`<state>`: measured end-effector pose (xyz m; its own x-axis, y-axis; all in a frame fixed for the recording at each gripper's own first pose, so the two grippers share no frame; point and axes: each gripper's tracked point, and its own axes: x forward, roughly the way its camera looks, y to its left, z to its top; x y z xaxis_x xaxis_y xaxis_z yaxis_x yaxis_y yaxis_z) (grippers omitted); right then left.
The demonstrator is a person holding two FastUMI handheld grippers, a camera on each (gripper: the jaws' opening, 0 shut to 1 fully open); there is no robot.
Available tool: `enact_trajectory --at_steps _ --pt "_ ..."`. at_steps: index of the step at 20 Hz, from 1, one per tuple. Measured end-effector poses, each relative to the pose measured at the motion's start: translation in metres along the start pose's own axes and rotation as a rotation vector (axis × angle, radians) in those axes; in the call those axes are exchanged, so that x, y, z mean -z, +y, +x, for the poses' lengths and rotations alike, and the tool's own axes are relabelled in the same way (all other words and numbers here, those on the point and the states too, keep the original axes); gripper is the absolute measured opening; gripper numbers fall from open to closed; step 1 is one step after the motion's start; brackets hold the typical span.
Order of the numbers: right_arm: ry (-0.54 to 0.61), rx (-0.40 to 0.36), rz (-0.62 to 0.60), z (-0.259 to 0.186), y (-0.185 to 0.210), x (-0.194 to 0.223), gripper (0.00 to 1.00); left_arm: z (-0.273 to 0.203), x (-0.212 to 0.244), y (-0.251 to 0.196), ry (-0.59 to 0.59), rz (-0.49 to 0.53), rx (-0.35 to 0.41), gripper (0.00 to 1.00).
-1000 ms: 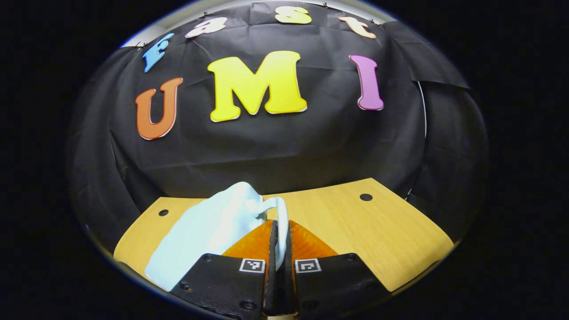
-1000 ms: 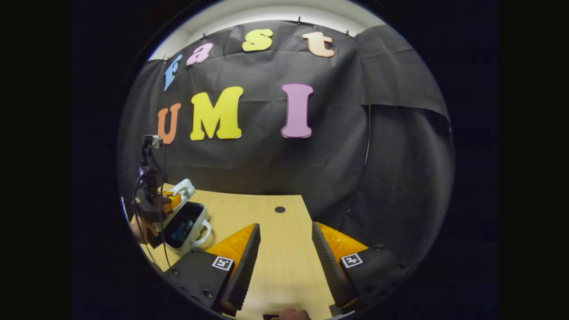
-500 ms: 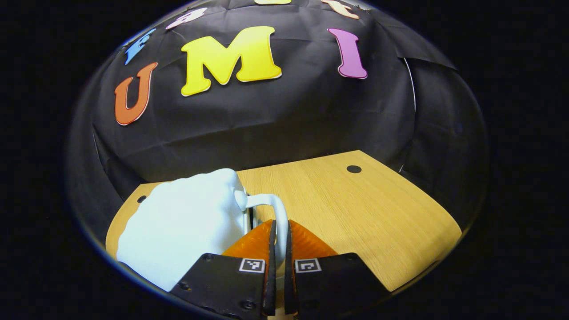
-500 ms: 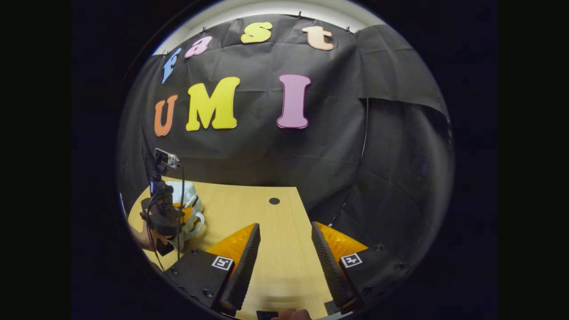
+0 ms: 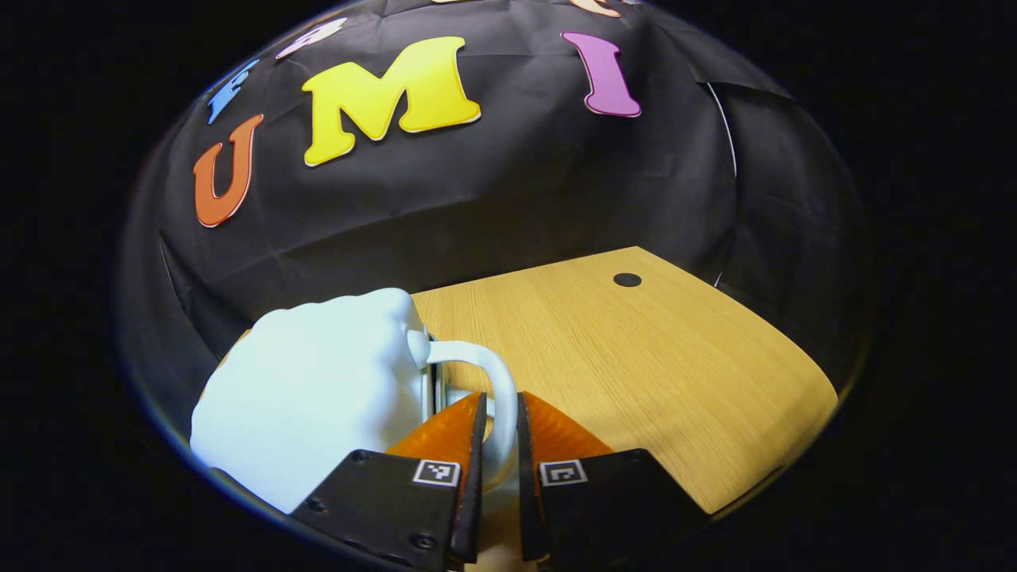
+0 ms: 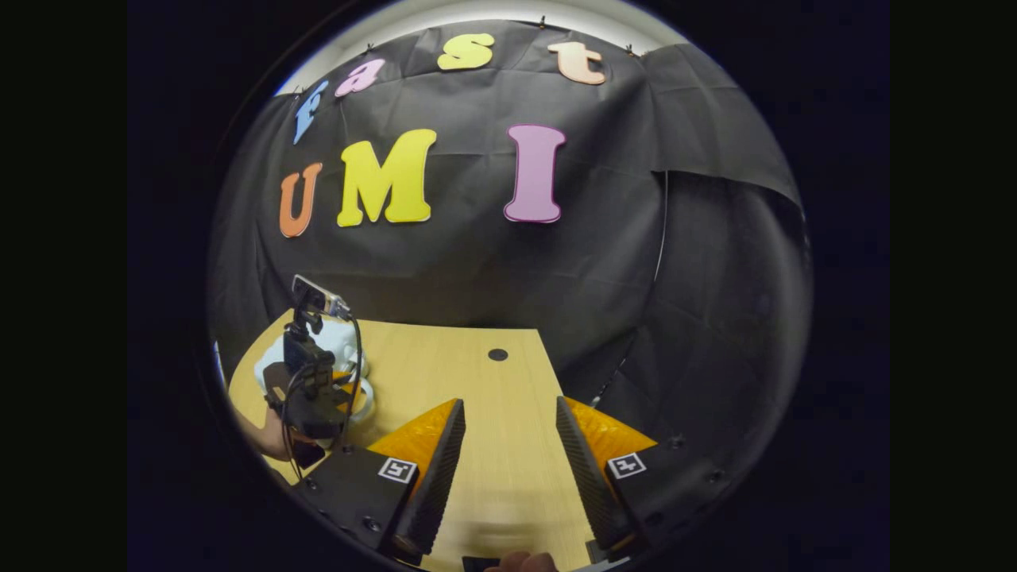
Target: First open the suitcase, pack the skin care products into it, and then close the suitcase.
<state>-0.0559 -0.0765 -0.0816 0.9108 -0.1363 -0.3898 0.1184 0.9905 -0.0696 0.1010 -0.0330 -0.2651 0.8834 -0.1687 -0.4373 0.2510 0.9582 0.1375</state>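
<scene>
A: Where does the small pale-blue hard-shell suitcase (image 5: 318,389) sit?

B: On the light wooden tabletop (image 5: 636,365), toward its left end, with its lid down as far as the left gripper view shows. Its white loop handle (image 5: 489,381) sticks out on the side away from the black cloth wall.

A: And the left gripper (image 5: 499,445)?

B: Its fingers are drawn narrow with the loop handle between them; they appear to press on it from both sides. In the right gripper view the same left gripper (image 6: 318,397) sits just over the suitcase (image 6: 322,349), a hand (image 6: 270,437) below it.

A: The right gripper (image 6: 502,453)?

B: Fingers spread wide with nothing between them, over bare tabletop well away from the suitcase.

A: What could go wrong?

B: Judging by the lid, the closing looks nearly done. If the fingers let go of the handle before the lid seats, it could spring ajar. Pulling on the handle sideways could drag the light case along the smooth tabletop, since nothing braces it.
</scene>
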Motion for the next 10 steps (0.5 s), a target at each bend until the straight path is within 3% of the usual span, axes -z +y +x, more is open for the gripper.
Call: enact_trajectory --at_steps 2,3,4,6,7,10 --pt "-0.003 -0.007 -0.009 0.001 0.002 -0.002 0.69 -0.006 -0.002 0.005 -0.004 0.003 -0.022 0.28" --pt "-0.007 -0.013 -0.012 0.002 0.005 -0.002 0.69 -0.010 -0.005 0.007 -0.016 0.004 -0.028 0.42" --pt "-0.017 -0.021 -0.013 0.003 0.008 -0.006 0.69 -0.017 -0.010 0.008 -0.037 -0.004 -0.028 0.45" --pt "-0.046 -0.041 -0.020 0.005 0.018 -0.016 0.69 -0.036 -0.026 0.012 -0.075 -0.020 -0.037 0.87" --pt "-0.066 -0.054 -0.028 0.007 0.024 -0.022 0.66 -0.048 -0.039 0.018 -0.101 -0.026 -0.050 0.98" --pt "-0.145 -0.107 -0.021 0.010 0.050 -0.054 0.69 -0.094 -0.084 0.033 -0.195 -0.059 -0.102 0.99"
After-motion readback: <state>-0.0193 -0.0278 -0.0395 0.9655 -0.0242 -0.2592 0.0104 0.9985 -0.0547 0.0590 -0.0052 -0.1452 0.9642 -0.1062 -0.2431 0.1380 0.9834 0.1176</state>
